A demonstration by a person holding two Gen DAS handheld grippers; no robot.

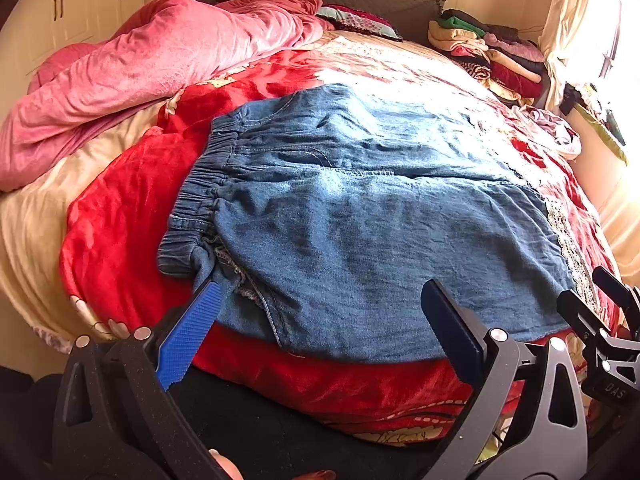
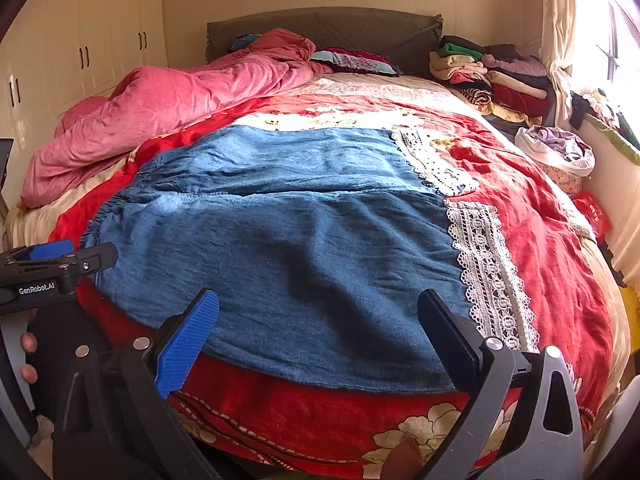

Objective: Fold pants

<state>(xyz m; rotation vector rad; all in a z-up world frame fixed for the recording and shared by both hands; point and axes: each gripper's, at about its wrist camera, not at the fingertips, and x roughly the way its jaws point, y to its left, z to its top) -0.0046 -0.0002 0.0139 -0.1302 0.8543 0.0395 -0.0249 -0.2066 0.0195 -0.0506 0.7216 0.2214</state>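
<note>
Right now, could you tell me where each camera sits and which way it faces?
Left wrist: on the left gripper, open, facing the pants' waistband end; the right gripper shows at its right edge.
Right wrist: on the right gripper, open, facing the lace hems; the left gripper and fingertips show at left.
Both see the denim pants flat on the red blanket.
</note>
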